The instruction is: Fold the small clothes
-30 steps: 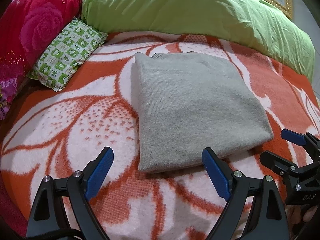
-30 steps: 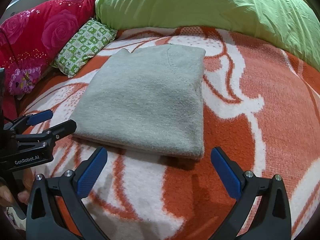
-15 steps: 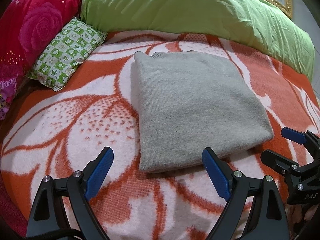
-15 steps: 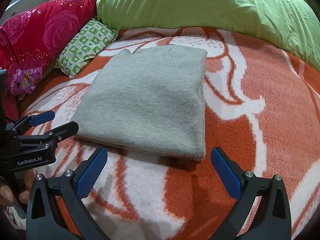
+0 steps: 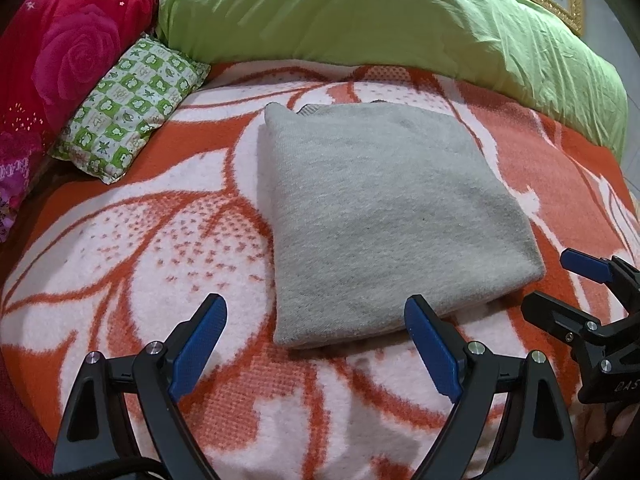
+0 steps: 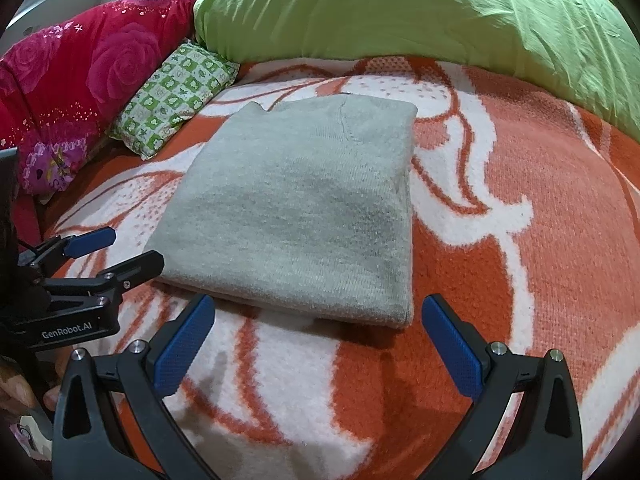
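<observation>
A grey knitted garment [image 5: 380, 216] lies folded into a flat rectangle on the orange and white blanket [image 5: 140, 240]; it also shows in the right wrist view [image 6: 304, 204]. My left gripper [image 5: 316, 320] is open and empty, just short of the garment's near edge. My right gripper [image 6: 318, 320] is open and empty, also just short of the near edge. The right gripper shows at the right edge of the left wrist view [image 5: 560, 280], and the left gripper at the left edge of the right wrist view [image 6: 124, 248].
A large green duvet [image 5: 380, 20] lies along the far side. A green checked pillow [image 5: 132, 108] and a red rose-print pillow [image 5: 48, 64] lie at the far left. The blanket [image 6: 520, 240] spreads to the right of the garment.
Almost nothing has moved. The right wrist view has shifted slightly, so the garment sits a little more to the right in it. Both grippers stay open.
</observation>
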The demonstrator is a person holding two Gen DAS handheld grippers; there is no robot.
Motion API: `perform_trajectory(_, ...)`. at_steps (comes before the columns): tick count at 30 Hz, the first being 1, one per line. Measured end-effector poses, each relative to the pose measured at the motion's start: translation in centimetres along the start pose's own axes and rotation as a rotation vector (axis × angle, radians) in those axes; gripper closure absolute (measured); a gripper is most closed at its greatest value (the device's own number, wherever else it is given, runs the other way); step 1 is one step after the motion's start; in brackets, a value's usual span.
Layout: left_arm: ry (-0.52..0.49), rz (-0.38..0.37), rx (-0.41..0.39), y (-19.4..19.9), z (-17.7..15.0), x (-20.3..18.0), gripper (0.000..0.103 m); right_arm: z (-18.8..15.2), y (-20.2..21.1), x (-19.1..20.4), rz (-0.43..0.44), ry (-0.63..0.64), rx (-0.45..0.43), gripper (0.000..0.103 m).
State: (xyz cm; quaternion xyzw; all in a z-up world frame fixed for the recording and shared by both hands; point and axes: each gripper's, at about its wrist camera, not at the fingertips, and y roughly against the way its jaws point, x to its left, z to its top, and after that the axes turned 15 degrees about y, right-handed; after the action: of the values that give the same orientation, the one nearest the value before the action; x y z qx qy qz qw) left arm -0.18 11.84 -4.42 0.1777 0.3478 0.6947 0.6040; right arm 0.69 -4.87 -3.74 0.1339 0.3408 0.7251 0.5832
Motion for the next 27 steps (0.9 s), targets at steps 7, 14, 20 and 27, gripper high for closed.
perform_trajectory(7,-0.003,-0.008,0.001,0.06,0.19,-0.07,0.012,0.12,0.15,-0.01,0.002,0.0,-0.001,0.0)
perform_trajectory(14,-0.001,-0.009,0.003,-0.09,0.46,-0.1,0.012,0.22,0.13,-0.08,0.002,-0.005,0.002,0.0)
perform_trajectory(20,-0.001,-0.009,0.005,-0.08,0.45,-0.17,0.012,0.24,0.05,-0.15,0.004,-0.002,0.003,0.0)
perform_trajectory(27,-0.001,-0.011,0.003,-0.11,0.6,-0.2,0.012,0.41,-0.12,-0.21,0.009,-0.001,0.003,0.0)
